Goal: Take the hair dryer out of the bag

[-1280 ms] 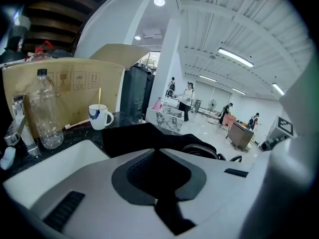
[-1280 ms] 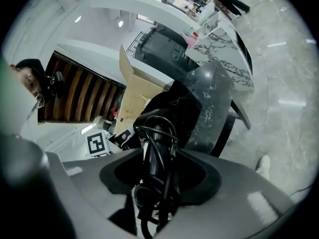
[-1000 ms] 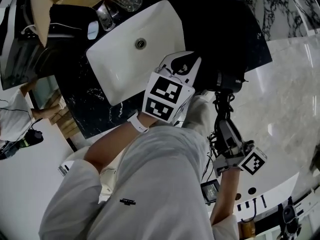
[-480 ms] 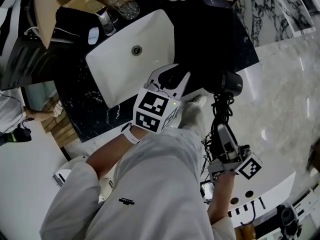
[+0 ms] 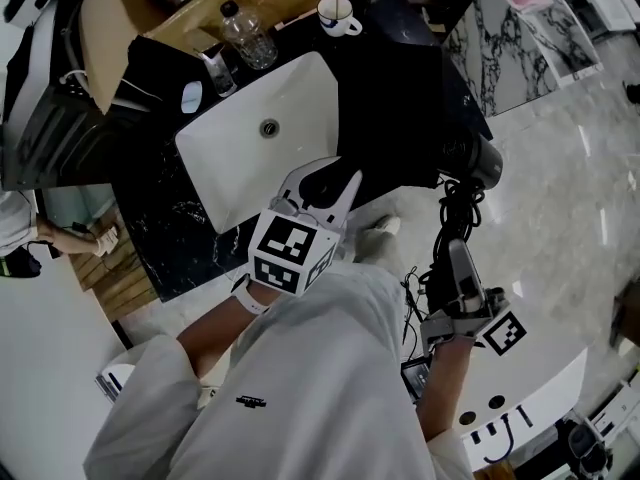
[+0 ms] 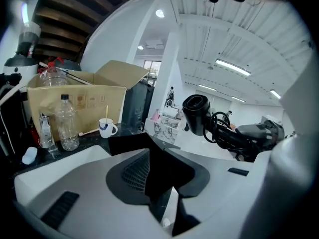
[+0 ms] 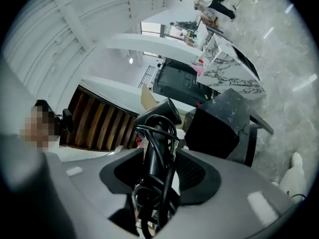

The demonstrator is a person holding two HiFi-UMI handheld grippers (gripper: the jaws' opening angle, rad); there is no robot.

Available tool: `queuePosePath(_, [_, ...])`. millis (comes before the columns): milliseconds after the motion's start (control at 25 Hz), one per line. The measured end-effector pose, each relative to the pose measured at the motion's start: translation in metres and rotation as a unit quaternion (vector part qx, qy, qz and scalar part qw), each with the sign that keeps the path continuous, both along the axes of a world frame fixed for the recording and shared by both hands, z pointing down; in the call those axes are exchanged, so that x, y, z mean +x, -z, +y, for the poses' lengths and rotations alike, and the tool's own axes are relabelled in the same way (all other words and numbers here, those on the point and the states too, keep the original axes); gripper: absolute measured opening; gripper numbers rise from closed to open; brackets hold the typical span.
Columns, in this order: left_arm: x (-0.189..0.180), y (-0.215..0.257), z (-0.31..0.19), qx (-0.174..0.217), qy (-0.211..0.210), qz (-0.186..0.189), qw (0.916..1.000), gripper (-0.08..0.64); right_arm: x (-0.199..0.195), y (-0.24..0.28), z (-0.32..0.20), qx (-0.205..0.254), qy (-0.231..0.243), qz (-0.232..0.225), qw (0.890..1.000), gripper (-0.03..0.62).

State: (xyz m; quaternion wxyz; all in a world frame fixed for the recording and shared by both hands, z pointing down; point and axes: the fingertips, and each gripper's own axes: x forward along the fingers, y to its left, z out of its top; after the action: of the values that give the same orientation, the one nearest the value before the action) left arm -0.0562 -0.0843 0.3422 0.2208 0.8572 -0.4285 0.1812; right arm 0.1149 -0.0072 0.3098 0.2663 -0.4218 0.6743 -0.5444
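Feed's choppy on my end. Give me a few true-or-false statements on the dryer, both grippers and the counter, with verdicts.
1. The right gripper holds the hair dryer by its handle. True.
2. The dryer's cord trails loose to the floor. False: it is bundled in loops against the handle.
3. The mug lies in the sink. False: it stands on the black counter behind the sink.
4. A clear plastic bottle stands upright near the mug. True.
5. The left gripper is clamped on the bottle. False: its jaws have just been opening and stand apart with nothing held.
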Motion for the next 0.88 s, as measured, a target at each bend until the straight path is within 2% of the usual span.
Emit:
queuePosePath(360, [-0.008, 0.032, 0.016, 0.014, 0.003, 0.023, 0.9996, 0.052, 0.018, 0.037, -0.012, 0.054, -0.037, 0.003, 0.998, 0.212])
queuePosePath(880, [-0.017, 0.054, 0.031, 0.045, 0.008, 0.019, 0.9988, 0.02, 0.021, 0.045, 0.006, 0.079, -0.073, 0.021, 0.994, 0.212])
